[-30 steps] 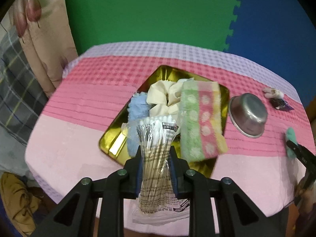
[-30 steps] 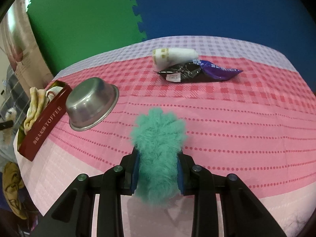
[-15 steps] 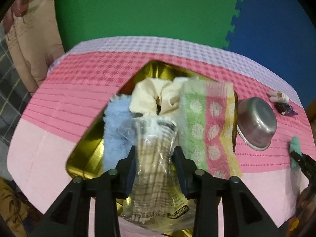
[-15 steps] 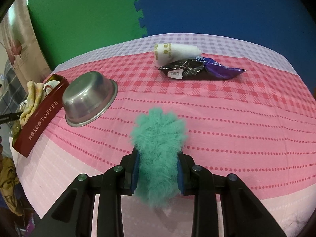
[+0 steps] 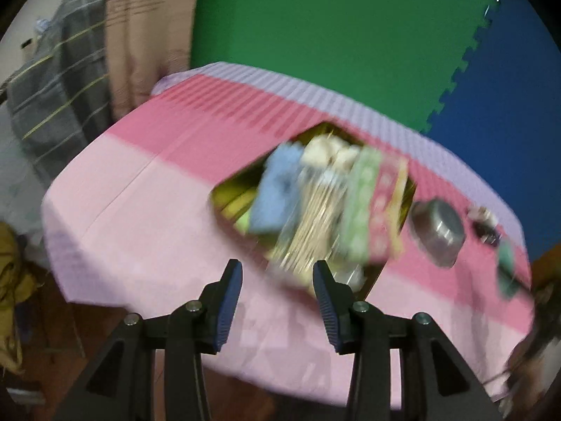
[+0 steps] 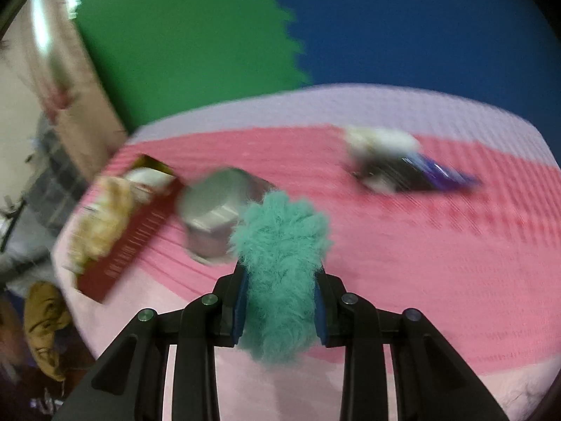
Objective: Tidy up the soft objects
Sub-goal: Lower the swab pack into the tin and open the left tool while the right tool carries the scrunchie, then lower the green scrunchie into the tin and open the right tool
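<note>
My left gripper [image 5: 277,277] is open and empty, back near the table's front edge. Ahead of it the gold tin tray [image 5: 231,200] holds a blue cloth [image 5: 277,189], a cream scrunchie [image 5: 329,154], a green-pink-yellow towel [image 5: 371,210] and a bag of cotton swabs [image 5: 312,224]; all are blurred. My right gripper [image 6: 280,273] is shut on a fluffy teal object [image 6: 280,263] and holds it above the pink tablecloth. The tray also shows in the right wrist view [image 6: 136,238], to the left.
A steel bowl [image 5: 438,235] lies on its side right of the tray, also in the right wrist view [image 6: 214,207]. A white roll [image 6: 382,140] and a dark purple packet [image 6: 420,175] lie at the far right. A yellow-brown cloth [image 6: 45,326] lies below the table's left edge.
My left gripper has opened, left the cotton swab bag in the tray and pulled back to the left. My right gripper, still holding the teal object, has swung toward the tray.
</note>
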